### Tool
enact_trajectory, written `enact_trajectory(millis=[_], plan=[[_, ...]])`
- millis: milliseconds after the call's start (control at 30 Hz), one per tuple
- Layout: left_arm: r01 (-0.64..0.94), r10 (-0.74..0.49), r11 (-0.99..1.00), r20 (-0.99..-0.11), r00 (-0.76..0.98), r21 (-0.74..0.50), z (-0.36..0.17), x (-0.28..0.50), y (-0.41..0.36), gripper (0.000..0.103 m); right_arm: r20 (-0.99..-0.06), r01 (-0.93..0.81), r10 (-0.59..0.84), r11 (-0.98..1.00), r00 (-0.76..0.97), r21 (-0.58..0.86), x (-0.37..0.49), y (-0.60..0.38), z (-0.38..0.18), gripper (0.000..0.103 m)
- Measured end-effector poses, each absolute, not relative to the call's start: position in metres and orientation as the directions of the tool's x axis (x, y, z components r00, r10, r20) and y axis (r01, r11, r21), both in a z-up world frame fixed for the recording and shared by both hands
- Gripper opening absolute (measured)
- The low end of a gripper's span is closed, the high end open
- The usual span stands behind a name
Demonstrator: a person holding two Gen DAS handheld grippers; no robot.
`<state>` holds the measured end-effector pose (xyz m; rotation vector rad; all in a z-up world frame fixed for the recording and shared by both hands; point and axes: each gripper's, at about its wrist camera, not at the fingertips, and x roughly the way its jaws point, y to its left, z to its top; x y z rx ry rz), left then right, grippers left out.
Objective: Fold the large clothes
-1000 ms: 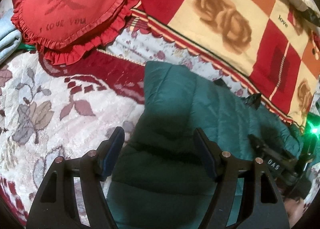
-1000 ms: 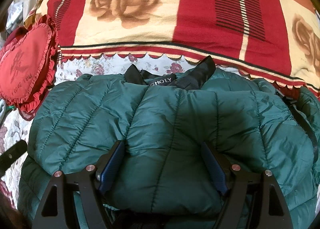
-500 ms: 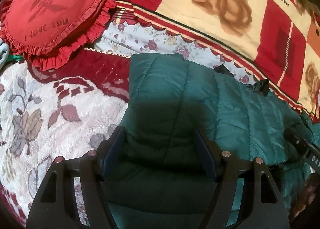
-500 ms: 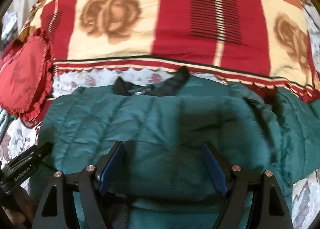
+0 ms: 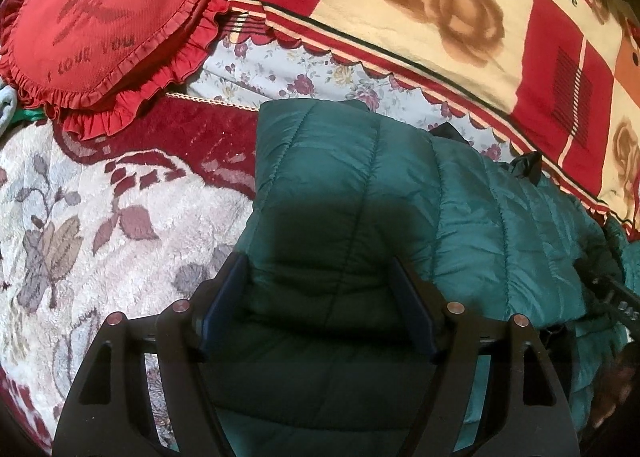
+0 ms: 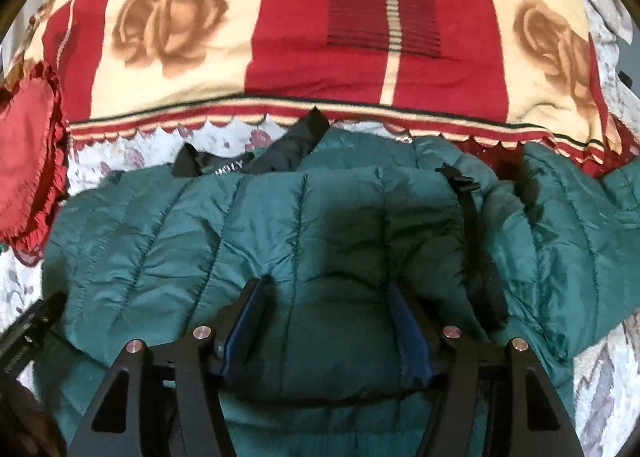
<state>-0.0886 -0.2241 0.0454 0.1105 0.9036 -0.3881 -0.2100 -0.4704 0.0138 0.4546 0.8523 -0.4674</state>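
Bed: jacket between both grippers' spread fingers.

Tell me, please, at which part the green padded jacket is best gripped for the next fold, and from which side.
Probably the folded near edge of the green padded jacket, approached from the near side, low along the bed. The padding bulges there as a thick roll, which the open right gripper already straddles; the left gripper straddles its own end. The flat quilted top offers nothing to pinch.

The left tool points forward and down with its two blue-padded fingers spread wide apart, and the right tool is posed the same way, jaws parted, its black frame low in view.
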Motion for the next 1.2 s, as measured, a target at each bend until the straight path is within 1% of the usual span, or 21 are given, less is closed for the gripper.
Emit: enact_trajectory(millis=[233, 333, 433, 600, 733, 867, 933, 1000, 1067, 1200], plan=[[0.375, -0.283, 0.924, -0.782, 0.555, -0.069, 0.046, -0.088, -0.223, 0.075, -0.766, 0.575, -0.255, 0.799, 0.590, 0.176, -0.221, -0.472, 0.024, 0.062], [0.374, -0.281, 0.925, -0.782, 0.556, -0.067, 0.044, -0.088, -0.223, 0.075, -0.784, 0.593, -0.263, 0.790, 0.562, 0.160, -0.221, -0.478, 0.014, 0.062], [0.375, -0.283, 0.924, -0.783, 0.555, -0.068, 0.044, -0.088, -0.223, 0.076, -0.804, 0.593, -0.238, 0.787, 0.545, 0.169, -0.221, -0.483, 0.002, 0.062], [0.378, -0.287, 0.923, -0.780, 0.556, -0.070, 0.045, -0.088, -0.222, 0.077, -0.821, 0.582, -0.251, 0.804, 0.513, 0.117, -0.217, -0.476, 0.000, 0.062], [0.393, -0.308, 0.916, -0.773, 0.555, -0.083, 0.052, -0.092, -0.217, 0.077, -0.798, 0.573, -0.226, 0.800, 0.559, 0.175, -0.236, -0.476, 0.013, 0.062], [0.409, -0.360, 0.903, -0.755, 0.547, -0.133, 0.068, -0.105, -0.213, 0.077, -0.774, 0.562, -0.205, 0.796, 0.599, 0.225, -0.264, -0.481, 0.028, 0.062], [0.424, -0.377, 0.895, -0.740, 0.557, -0.137, 0.079, -0.114, -0.213, 0.077, -0.758, 0.560, -0.216, 0.796, 0.616, 0.228, -0.278, -0.484, 0.036, 0.065], [0.443, -0.389, 0.887, -0.729, 0.563, -0.132, 0.088, -0.124, -0.216, 0.077, -0.741, 0.566, -0.222, 0.786, 0.634, 0.249, -0.297, -0.495, 0.044, 0.076], [0.458, -0.402, 0.878, -0.727, 0.556, -0.136, 0.094, -0.131, -0.219, 0.077, -0.734, 0.585, -0.231, 0.765, 0.639, 0.269, -0.315, -0.509, 0.048, 0.077], [0.486, -0.434, 0.858, -0.744, 0.509, -0.168, 0.097, -0.144, -0.227, 0.077, -0.748, 0.674, -0.321, 0.706, 0.581, 0.220, -0.347, -0.550, 0.045, 0.077]])
